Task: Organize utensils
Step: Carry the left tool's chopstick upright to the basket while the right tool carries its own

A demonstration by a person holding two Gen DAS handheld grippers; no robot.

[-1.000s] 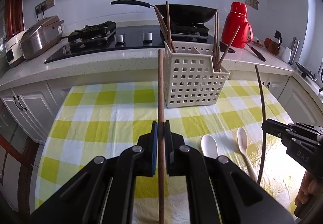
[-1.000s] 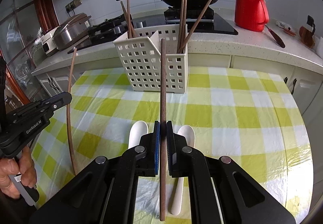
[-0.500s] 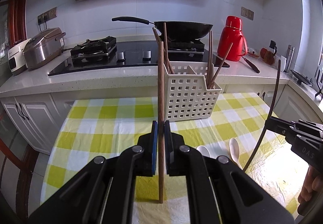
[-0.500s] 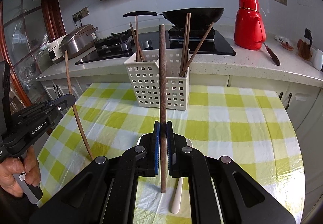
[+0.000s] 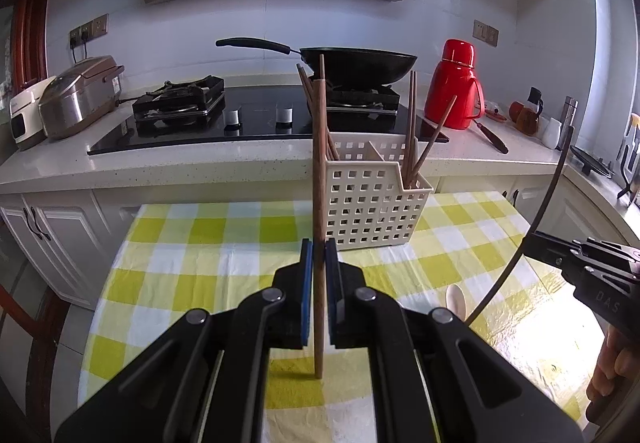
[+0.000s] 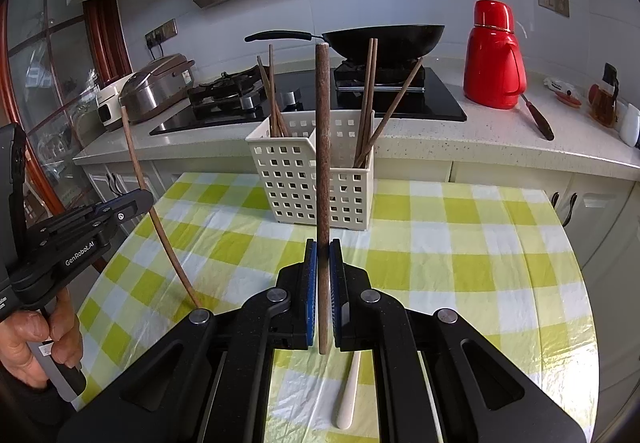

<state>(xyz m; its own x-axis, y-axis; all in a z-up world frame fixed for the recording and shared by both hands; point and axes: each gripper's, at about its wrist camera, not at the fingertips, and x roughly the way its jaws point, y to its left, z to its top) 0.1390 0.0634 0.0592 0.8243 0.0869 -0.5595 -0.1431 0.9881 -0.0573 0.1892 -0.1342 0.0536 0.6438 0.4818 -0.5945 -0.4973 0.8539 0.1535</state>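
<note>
While upright above the crinkled yellow-checked cloth (image 5: 192,275), pinched in the left gripper (image 5: 319,255) one slim round wooden chopstick (image 5: 319,163) and in the right gripper (image 6: 323,259) a darker chopstick (image 6: 322,147), both short of the perforated cream plastic basket (image 6: 296,179).
</note>
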